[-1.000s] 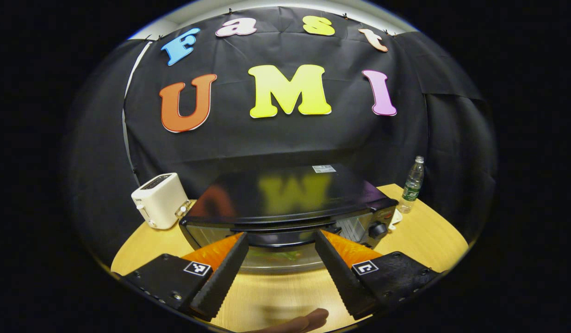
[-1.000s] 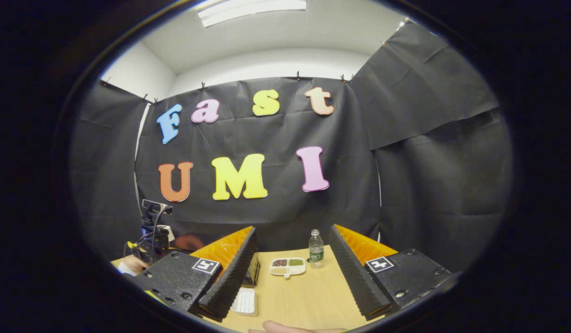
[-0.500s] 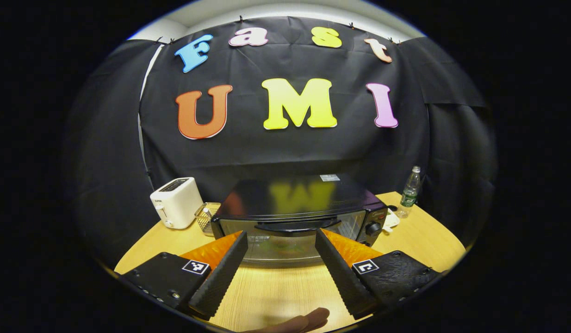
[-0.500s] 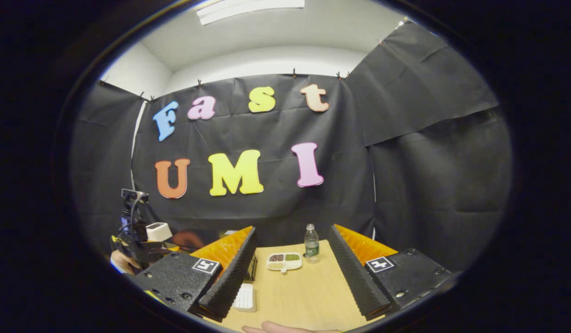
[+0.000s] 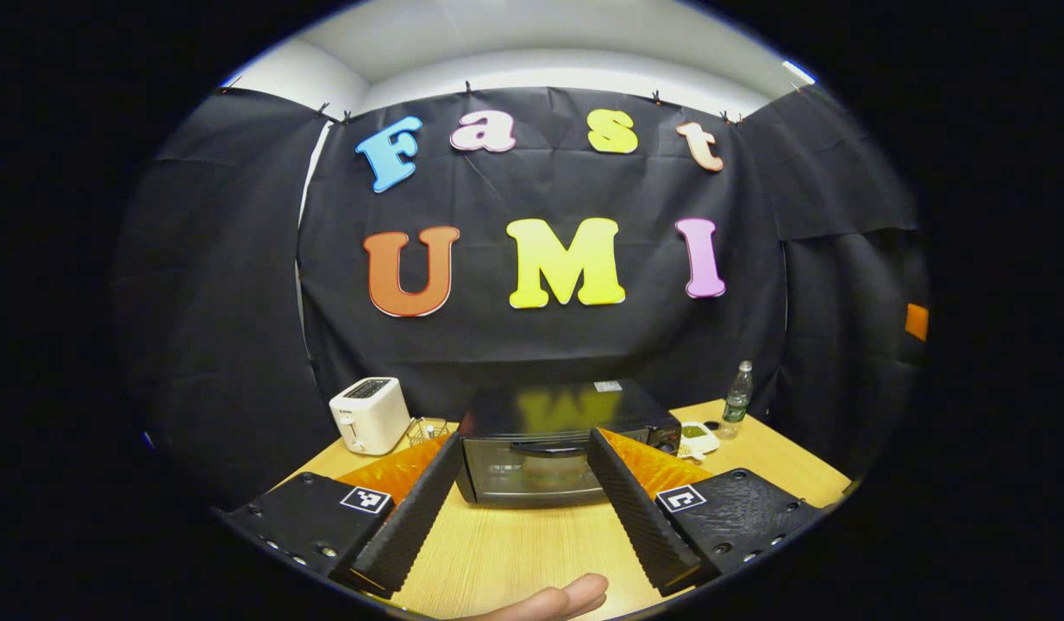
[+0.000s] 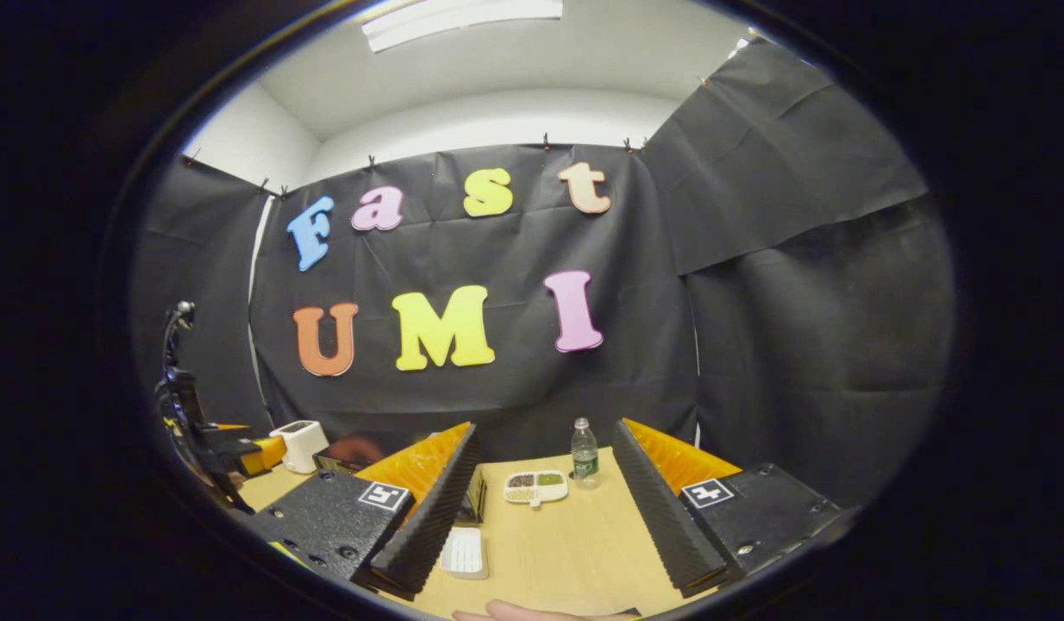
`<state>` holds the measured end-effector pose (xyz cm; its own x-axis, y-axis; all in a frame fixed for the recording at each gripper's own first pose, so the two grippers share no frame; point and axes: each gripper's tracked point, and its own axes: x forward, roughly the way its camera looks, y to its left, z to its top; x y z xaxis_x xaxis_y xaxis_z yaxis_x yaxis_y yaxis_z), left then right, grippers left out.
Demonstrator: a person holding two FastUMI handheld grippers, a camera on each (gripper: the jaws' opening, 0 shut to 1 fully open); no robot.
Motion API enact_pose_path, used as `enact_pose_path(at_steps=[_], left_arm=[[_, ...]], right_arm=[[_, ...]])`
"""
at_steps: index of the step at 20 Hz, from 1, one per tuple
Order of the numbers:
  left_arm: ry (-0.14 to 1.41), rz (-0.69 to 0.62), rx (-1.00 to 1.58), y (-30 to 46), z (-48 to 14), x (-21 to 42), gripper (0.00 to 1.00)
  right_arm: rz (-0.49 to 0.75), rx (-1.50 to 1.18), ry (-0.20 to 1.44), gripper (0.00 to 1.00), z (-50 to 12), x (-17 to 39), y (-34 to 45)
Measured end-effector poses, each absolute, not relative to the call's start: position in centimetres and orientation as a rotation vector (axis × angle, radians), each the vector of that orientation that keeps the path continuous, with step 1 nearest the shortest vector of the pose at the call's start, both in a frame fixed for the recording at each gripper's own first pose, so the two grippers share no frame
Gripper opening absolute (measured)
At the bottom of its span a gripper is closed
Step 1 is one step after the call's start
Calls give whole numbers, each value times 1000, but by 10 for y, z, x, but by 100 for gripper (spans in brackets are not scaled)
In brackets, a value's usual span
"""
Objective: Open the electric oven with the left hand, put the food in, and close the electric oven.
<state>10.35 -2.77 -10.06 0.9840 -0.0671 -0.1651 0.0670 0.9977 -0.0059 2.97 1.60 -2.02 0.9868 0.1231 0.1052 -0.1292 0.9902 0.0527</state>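
Note:
The black electric oven (image 5: 532, 412) stands on the wooden table (image 5: 515, 552) with its glass door (image 5: 532, 474) shut and the handle (image 5: 545, 447) across the top of the door. My left gripper (image 5: 523, 442) is open and held back from the oven, its ribbed fingers (image 5: 411, 526) framing the door with nothing between them. In the right gripper view my right gripper (image 6: 545, 429) is open and empty above the table. Past it lies a white divided food tray (image 6: 536, 487). The left gripper (image 6: 217, 444) shows at the far left.
A white toaster (image 5: 370, 414) and a small wire basket (image 5: 422, 429) stand left of the oven. A water bottle (image 5: 737, 392) and the food tray (image 5: 696, 435) are to its right. A white grid-like object (image 6: 463, 552) lies near the right gripper. A fingertip (image 5: 553, 598) shows at the bottom.
My left gripper has drawn back and up from the oven, which now looks smaller and farther off with its door shut. The right gripper has hardly moved.

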Motion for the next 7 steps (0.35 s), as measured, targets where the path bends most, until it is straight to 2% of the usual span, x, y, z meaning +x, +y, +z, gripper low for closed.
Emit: enact_pose_path(at_steps=[7], left_arm=[[54,-62,-30,-21,-43,50,96]], right_arm=[[123,34,-120,100,-17,17,23]])
